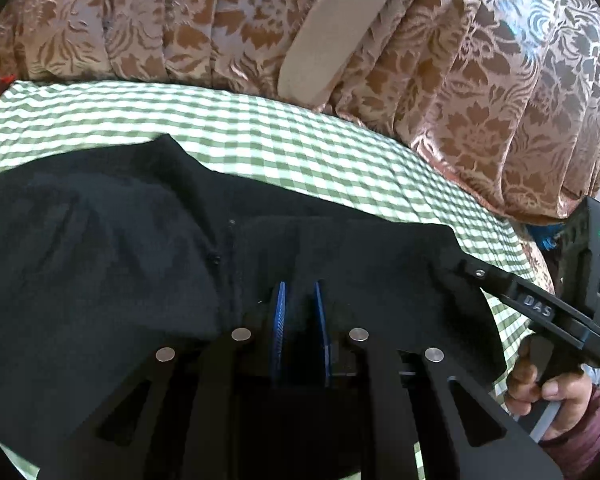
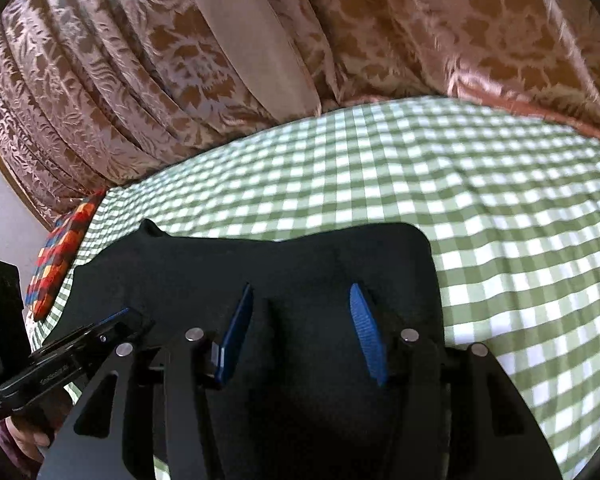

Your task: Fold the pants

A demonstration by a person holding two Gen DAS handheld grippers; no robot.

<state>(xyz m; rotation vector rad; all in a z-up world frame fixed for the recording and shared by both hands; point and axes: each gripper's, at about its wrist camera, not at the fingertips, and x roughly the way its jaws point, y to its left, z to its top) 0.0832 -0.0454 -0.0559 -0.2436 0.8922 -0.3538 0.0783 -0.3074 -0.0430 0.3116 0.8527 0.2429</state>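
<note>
On checked cloth [image 2: 500,240], black pants [image 2: 300,256] edge

We count one pair of pants [image 1: 100,240], black, low in frame. Two grippers: left [image 1: 300,320] and right [image 2: 306,328]. One checked sheet [image 2: 420,168], one curtain [image 1: 480,100] up top, one bright patterned cloth [image 2: 60,256] at left.

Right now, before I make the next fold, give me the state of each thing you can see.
black pants: lying on the cloth, part folded, edge in both grippers' reach
left gripper: nearly shut, pinching a fold of the pants
right gripper: jaws half apart, pants fabric between them; grip unclear
green checked cloth: spread flat under the pants
floral curtain: hanging in pleats behind the surface
</note>
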